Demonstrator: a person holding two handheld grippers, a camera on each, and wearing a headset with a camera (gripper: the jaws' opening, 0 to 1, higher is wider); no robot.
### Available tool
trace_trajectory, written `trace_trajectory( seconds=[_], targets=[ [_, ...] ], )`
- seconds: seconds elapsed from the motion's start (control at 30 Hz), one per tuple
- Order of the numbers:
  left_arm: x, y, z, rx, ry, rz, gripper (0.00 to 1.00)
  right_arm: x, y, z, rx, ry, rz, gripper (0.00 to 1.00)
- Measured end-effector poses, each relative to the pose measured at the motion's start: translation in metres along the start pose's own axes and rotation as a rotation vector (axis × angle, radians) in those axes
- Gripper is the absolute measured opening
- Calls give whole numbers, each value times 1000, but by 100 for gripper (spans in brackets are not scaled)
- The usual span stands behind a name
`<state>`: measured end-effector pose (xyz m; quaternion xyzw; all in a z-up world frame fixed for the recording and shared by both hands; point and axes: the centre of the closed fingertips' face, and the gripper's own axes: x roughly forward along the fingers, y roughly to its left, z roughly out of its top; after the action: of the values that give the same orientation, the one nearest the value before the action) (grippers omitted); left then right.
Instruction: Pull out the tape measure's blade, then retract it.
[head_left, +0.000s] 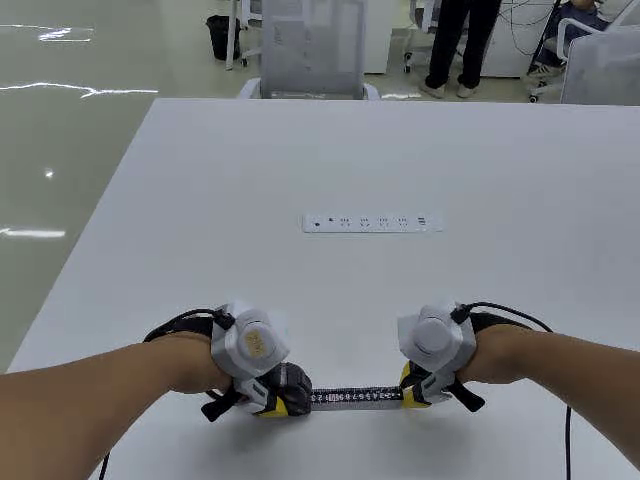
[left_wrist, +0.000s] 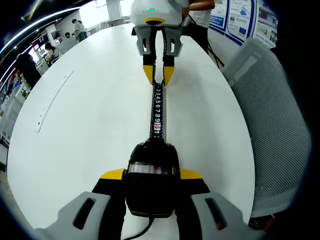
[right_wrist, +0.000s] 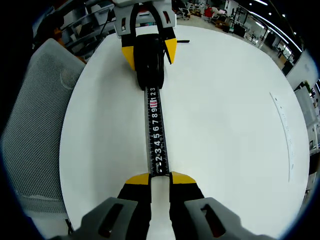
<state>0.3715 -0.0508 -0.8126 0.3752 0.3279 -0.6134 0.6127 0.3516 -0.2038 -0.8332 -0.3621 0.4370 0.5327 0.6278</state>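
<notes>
The desk (head_left: 200, 200) carries one tape measure (head_left: 355, 398) and two hand-held grippers, left (head_left: 275, 400) and right (head_left: 413, 390), at its near edge, one power strip (head_left: 372, 223) mid-desk, and one chair (head_left: 310, 45) beyond its far edge.

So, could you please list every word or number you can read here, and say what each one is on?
"2 3 4 5 6 7 8 9", a red-backed mark I cannot read, then "1 2 3": on the blade, running from the right gripper to the case held in the left gripper.
Markings on the power strip: too small to read.
Print on the wall posters: blurred.
</notes>
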Motion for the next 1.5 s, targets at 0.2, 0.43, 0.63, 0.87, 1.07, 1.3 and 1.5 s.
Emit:
trace_trajectory(
  seconds=[0.2, 0.43, 0.63, 0.87, 1.07, 1.3, 1.5],
  targets=[
    [0, 0, 0, 0, -1, -1, 33, -1, 0, -3, -2, 2, 2, 11],
    [-1, -1, 0, -2, -4, 0, 33, -4, 0, -7, -3, 6, 0, 11],
    [-1, -1, 1, -3, -6, 0, 33, -4, -1, -12, 0, 12, -3, 11],
    [0, -1, 1, -2, -6, -1, 33, -5, -1, -15, 5, 12, 1, 12],
    [0, 0, 1, -5, -7, -1, 33, -6, -1, -17, -2, 13, 3, 12],
    [0, 0, 1, -6, -8, -2, 33, -8, 0, -19, -4, 10, 3, 11],
    [1, 0, 1, -6, -8, -2, 33, -9, -1, -22, -1, 14, 4, 11]
  ],
)
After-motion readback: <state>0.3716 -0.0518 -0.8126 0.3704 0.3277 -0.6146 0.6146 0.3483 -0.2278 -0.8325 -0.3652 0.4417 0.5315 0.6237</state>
